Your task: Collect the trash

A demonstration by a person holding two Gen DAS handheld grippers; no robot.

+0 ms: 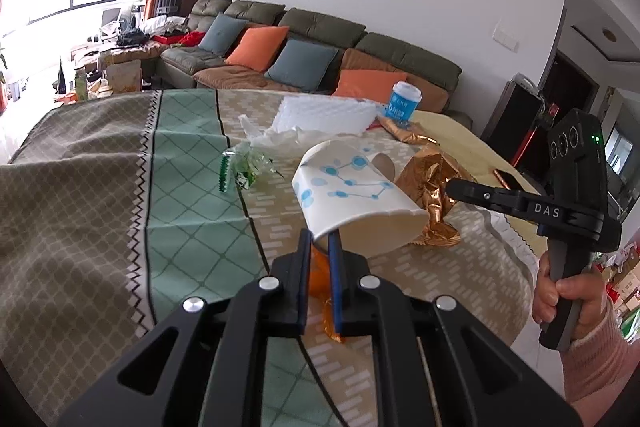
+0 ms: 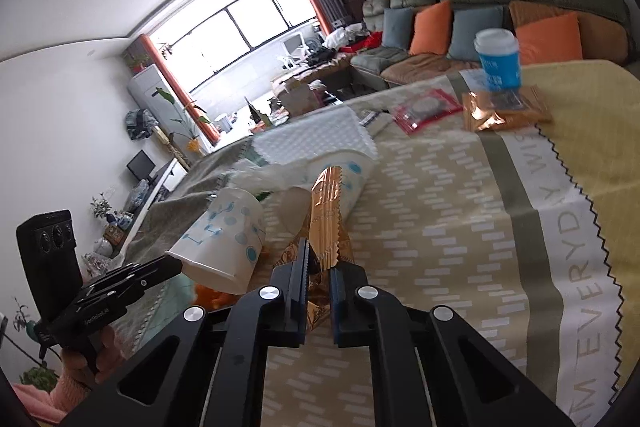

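Paper cup (image 1: 352, 195) pinched in left tongs (image 1: 322, 241); right tongs (image 2: 320, 259), angled downward, clamp gold wrapper (image 2: 326, 211).

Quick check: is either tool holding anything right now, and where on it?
Left tool is shut on the paper cup, pinching its rim wall. Right tool is shut on the copper foil wrapper, gripping its near end.
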